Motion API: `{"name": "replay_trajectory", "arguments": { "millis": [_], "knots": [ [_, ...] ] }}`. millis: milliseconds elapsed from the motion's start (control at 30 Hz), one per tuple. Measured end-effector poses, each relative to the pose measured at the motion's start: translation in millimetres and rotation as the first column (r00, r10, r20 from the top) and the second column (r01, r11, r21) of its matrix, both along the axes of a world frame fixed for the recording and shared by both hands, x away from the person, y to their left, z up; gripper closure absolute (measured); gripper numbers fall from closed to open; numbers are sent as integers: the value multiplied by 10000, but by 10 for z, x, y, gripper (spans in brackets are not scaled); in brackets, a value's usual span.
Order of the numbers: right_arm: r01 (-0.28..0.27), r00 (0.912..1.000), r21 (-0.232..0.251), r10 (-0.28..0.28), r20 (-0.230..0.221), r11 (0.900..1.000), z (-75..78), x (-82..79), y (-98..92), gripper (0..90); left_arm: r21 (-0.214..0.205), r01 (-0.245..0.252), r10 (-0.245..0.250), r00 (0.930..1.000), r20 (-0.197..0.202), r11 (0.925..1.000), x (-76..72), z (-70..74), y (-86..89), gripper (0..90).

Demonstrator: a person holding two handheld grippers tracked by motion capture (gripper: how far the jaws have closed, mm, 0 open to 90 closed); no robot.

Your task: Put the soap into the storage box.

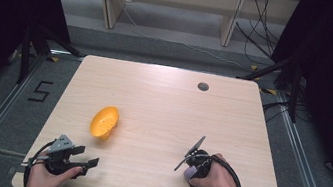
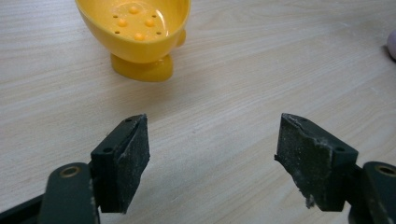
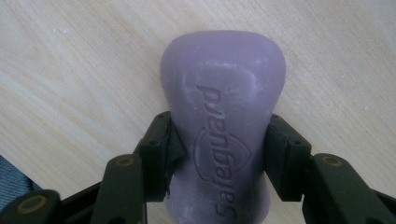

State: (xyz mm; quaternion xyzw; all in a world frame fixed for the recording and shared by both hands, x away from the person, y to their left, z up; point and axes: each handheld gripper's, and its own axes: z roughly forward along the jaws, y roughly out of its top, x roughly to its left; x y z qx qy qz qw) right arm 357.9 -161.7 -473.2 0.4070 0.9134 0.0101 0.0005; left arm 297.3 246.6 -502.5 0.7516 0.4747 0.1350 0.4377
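Clamping purple soap bar (image 3: 223, 140) between right gripper (image 3: 219, 154) fingers; left gripper (image 2: 212, 158) fingers apart, yellow dish (image 2: 135, 32) ahead.

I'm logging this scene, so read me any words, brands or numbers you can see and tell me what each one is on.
"Safeguard": embossed on the purple soap gripped by the right gripper, with a shield-shaped emblem around it.
"5": marked in black on the floor left of the table.
The yellow dish bears only bumps and holes, no text.

Soap dish (image 1: 105, 121) on table (image 1: 163, 98), left of soap bar (image 3: 224, 130).
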Motion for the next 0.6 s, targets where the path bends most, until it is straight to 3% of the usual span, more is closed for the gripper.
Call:
{"name": "replay_trajectory", "arguments": {
  "millis": [33,133,200,400,433,600],
  "knots": [
    [-665,9971,3,664,361,9978,-8,1,-9,503,92,-23,23,10000,-18,10000,-3,6,0,248],
    [-638,9963,-101,643,565,9979,-5,-35,9,504,94,-18,18,10000,-28,10000,-2,3,-1,248],
    [-1073,9926,-300,1088,547,9938,9,-38,0,504,-2,68,-68,10000,-5,10000,4,-3,1,248],
    [-1354,9786,-194,1367,1535,9906,22,-116,-47,505,-4,113,-113,9999,-39,9999,0,-3,-8,249],
    [-1227,9806,-192,1242,1515,9923,34,-128,-42,505,-13,112,-112,9999,-41,9999,1,-4,-10,249],
    [-1413,9706,-214,1427,1939,9897,64,-171,-51,505,-23,145,-145,9999,-37,9999,2,-6,-12,249]
  ]
}}
